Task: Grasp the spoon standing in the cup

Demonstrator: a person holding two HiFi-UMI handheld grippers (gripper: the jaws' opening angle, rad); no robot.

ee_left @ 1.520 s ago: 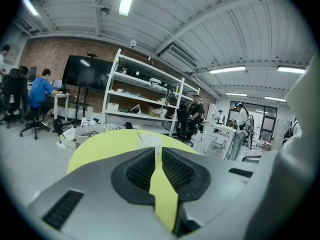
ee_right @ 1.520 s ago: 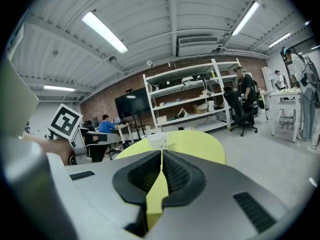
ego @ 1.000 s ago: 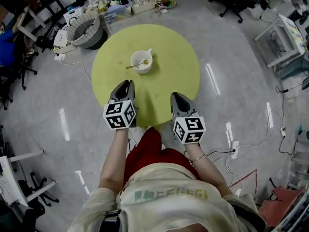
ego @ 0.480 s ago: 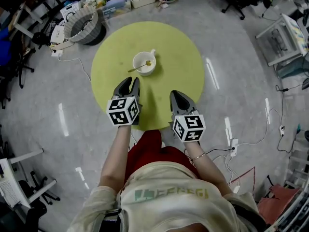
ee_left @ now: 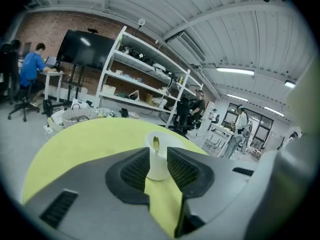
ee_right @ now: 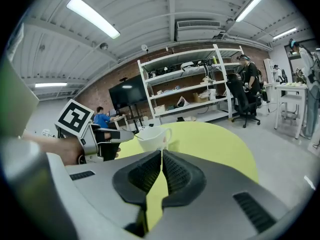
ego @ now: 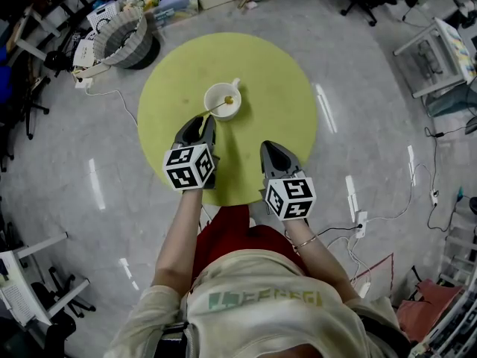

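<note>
The spoon (ego: 214, 108) leans in the white cup (ego: 221, 93) near the middle of the round yellow table (ego: 276, 88). Its long axis slants out over the rim toward the left gripper (ego: 201, 124) (handle end close to the jaw tips). That gripper's jaws are spread, framing the cup. The right gripper (ego: 270, 148) hovers over the table's near side, jaws pressed together on nothing. A basket (ego: 123, 39) sits on the floor beyond the table.

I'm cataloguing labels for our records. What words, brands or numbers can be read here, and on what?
No text reads clearly.
Shirt: green print, too blurred to read.
Left gripper cube and right gripper cube: square marker patterns, no words.
Cup: no print visible.
</note>
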